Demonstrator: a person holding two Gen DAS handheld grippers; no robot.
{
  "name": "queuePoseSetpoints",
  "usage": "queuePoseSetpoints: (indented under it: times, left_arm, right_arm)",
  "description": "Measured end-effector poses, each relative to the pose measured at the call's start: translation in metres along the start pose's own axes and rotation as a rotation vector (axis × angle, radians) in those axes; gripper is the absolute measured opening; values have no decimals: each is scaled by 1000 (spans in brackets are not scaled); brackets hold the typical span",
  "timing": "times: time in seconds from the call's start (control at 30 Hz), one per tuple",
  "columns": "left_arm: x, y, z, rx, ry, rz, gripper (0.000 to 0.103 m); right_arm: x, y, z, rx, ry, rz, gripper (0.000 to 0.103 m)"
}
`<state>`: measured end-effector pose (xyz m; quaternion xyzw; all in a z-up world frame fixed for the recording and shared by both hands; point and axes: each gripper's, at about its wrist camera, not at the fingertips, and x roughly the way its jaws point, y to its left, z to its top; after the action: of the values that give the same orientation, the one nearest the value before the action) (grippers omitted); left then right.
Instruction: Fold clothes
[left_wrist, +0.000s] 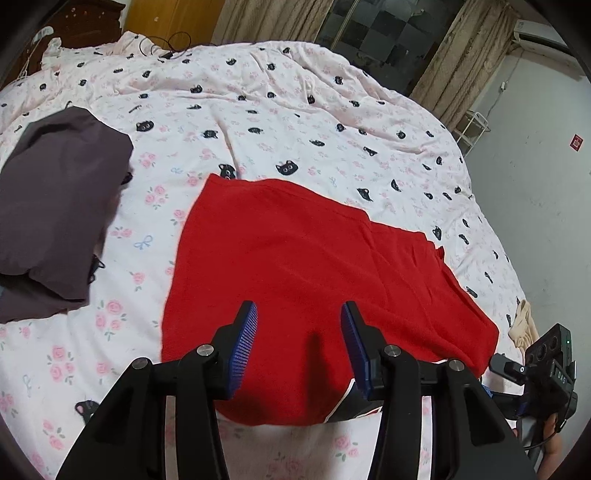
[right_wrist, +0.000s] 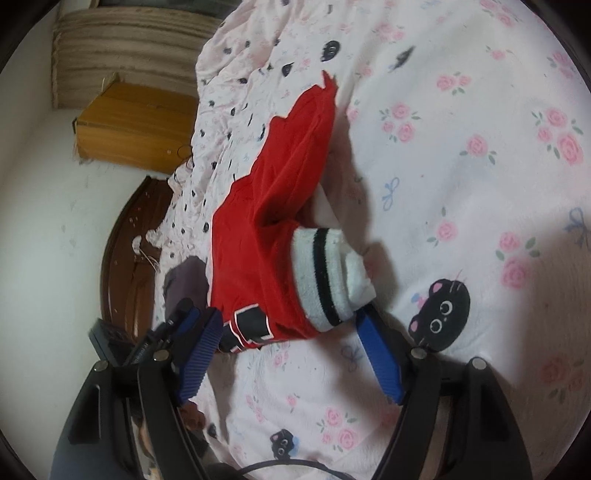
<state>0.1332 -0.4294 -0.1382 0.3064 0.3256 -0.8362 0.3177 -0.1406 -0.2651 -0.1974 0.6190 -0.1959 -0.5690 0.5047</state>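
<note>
A folded dark grey garment (left_wrist: 55, 206) lies set aside at the left of the bed (left_wrist: 288, 110), presumably done, leaving the red garment (left_wrist: 303, 266) spread flat in the middle for folding. The left gripper (left_wrist: 299, 325) hovers over its near edge, jaws partly apart and empty. The right gripper (right_wrist: 288, 332) has wide jaws flanking the striped white cuff (right_wrist: 321, 277), not visibly pressing on it.

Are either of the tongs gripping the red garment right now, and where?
Neither. The left tongs stand open above the red knit garment. The right tongs are open around its white, black-striped cuff, pads not pressing.
</note>
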Motion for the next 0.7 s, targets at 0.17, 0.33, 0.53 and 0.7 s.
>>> queuePoseSetpoints:
  times: [0.17, 0.33, 0.53, 0.7]
  left_arm:
    - [11, -5, -2, -1, 31, 5, 42]
    - [20, -12, -8, 10, 65, 4, 42]
    - [20, -37, -24, 139, 102, 32, 42]
    - [34, -53, -45, 281, 145, 122, 45]
  right_arm:
    - [4, -3, 6, 71, -19, 16, 78]
    - [14, 5, 10, 91, -24, -24, 78]
    - [18, 6, 12, 95, -46, -69, 78]
    - [19, 4, 13, 80, -61, -123, 53]
